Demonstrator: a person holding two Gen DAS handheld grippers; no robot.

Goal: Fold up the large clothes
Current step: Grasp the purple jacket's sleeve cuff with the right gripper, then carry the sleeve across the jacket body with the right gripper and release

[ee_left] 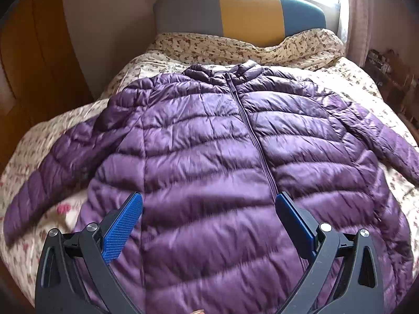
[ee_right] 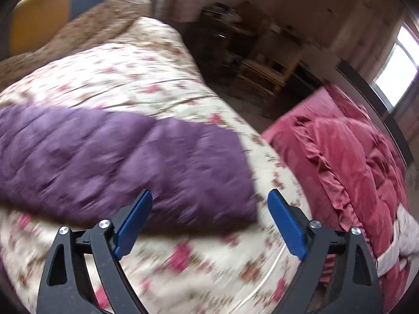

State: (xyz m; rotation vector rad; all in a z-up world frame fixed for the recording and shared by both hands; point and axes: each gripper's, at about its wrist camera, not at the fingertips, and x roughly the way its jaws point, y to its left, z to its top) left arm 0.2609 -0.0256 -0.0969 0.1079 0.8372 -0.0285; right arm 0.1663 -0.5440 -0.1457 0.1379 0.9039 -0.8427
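A: What fills the room?

B: A bed with a floral quilt, its striped grey, yellow and teal headboard at the far end under a bright window. A wooden panel runs along the left; dark shelving stands past the bed's right side, too blurred to read.

A: And the task's thing?

B: A purple puffer jacket lies flat on the quilt, front up, zipped, collar toward the headboard, both sleeves spread out. Its near hem is cut off below the left wrist view.

A: What about the right wrist view?

B: Motion-blurred. Only the jacket's right sleeve shows, angled across the quilt with its cuff end near the bed's right edge. Beyond that edge, across a gap of floor, sits a red bedding heap; something pale on its near right side is hard to make out.

A: Open room?

B: Bare quilt borders the jacket on the left, right and far sides.

A: The tongs?

B: The left tongs hover over the jacket's lower front, spread wide, gripping nothing. The right tongs are equally wide apart above the sleeve's cuff end, empty.
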